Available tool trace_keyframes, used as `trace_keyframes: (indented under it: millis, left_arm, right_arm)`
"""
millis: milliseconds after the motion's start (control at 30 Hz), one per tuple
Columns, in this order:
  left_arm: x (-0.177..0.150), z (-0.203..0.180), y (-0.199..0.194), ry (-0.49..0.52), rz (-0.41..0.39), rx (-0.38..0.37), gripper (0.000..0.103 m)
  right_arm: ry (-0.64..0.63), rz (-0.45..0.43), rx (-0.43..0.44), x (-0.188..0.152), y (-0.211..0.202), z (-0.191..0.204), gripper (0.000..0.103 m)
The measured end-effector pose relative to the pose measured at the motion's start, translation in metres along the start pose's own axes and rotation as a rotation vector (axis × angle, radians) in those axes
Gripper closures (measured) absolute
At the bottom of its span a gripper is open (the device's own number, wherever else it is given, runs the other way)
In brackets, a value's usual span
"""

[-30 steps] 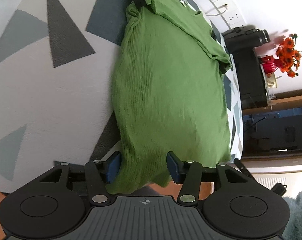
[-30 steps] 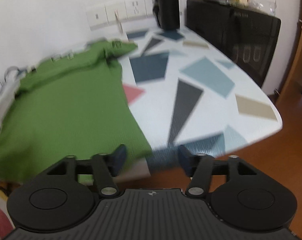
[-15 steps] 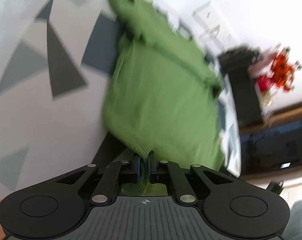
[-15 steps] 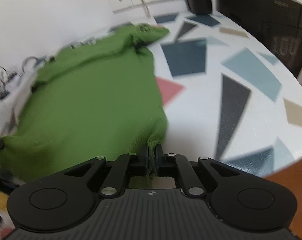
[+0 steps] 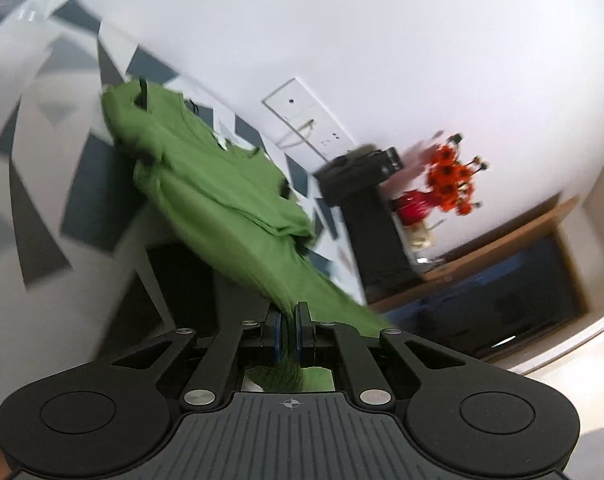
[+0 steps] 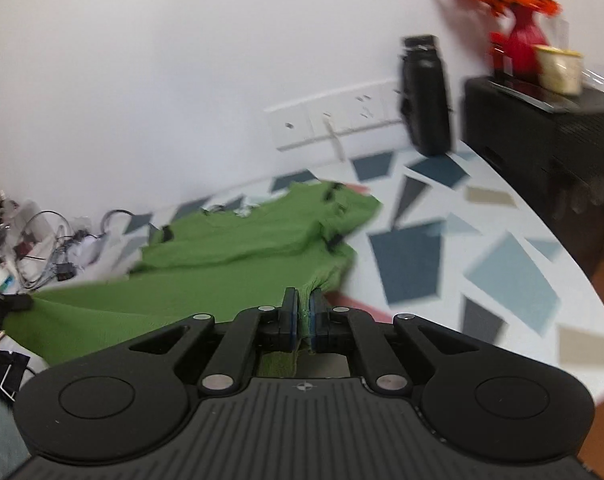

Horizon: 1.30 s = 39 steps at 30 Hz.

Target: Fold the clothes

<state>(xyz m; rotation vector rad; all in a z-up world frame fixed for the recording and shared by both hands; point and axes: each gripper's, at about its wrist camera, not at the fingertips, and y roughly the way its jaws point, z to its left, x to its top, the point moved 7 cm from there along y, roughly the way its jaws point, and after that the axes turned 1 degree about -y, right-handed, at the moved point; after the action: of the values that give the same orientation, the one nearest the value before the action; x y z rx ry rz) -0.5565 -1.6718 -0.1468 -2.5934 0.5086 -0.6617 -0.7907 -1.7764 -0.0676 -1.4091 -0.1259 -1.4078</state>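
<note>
A green ribbed shirt (image 5: 226, 196) lies on a white table with a pattern of grey and blue shapes (image 5: 34, 208), its collar end towards the wall. My left gripper (image 5: 288, 322) is shut on one corner of the shirt's near hem, and the cloth runs up taut from the table into the pads. My right gripper (image 6: 302, 312) is shut on the other near corner of the green shirt (image 6: 238, 248). The near half of the shirt hangs lifted off the table (image 6: 494, 264) between the two grippers. Part of the left gripper shows at the far left edge of the right wrist view.
A black flask (image 6: 424, 92) stands by the wall sockets (image 6: 334, 124). A black cabinet (image 6: 550, 152) at the table's right end carries a red vase of orange flowers (image 6: 520, 40) and a cup. Cables and small clutter (image 6: 42, 248) lie at the table's left end.
Both grippers closed on the shirt's near hem corners and rose, lifting the near half of the shirt off the table. Both views tilted up towards the wall.
</note>
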Motion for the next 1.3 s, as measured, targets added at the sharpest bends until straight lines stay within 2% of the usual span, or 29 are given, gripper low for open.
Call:
trace_keyframes:
  millis: [167,267,433,700,833,967,1133,1233,1300]
  left_arm:
    - [-0.028,0.022,-0.006,-0.107,0.038,-0.006,0.098]
    - [-0.019,0.032,-0.004,-0.133,-0.009,0.006,0.098]
    - [0.02,0.036,0.005,-0.11,-0.106,0.047,0.098]
    - [0.105,0.04,0.039,-0.125,-0.197,0.092,0.098]
    - [0.14,0.045,0.064,-0.116,-0.227,0.147,0.098]
    - [0.172,0.06,0.09,-0.14,-0.254,0.208,0.098]
    - [0.19,0.105,0.132,-0.187,-0.222,0.309,0.098]
    - [0.195,0.13,0.157,-0.179,-0.195,0.367,0.098]
    - [0.197,0.141,0.171,-0.138,-0.189,0.403,0.097]
  right_arm:
    - [0.109,0.041,-0.049,-0.021,-0.031,-0.01,0.098]
    - [0.123,0.053,-0.059,-0.02,-0.033,-0.013,0.098]
    - [0.15,-0.02,-0.038,0.011,-0.008,-0.009,0.098]
    - [0.168,-0.146,0.027,0.09,0.073,0.002,0.098]
    - [0.15,-0.16,0.033,0.114,0.124,0.005,0.098]
    - [0.153,-0.133,0.016,0.118,0.177,-0.005,0.098]
    - [0.129,-0.031,-0.035,0.101,0.241,-0.022,0.098]
    - [0.127,0.024,-0.074,0.09,0.269,-0.038,0.098]
    - [0.133,0.041,-0.091,0.085,0.281,-0.047,0.098]
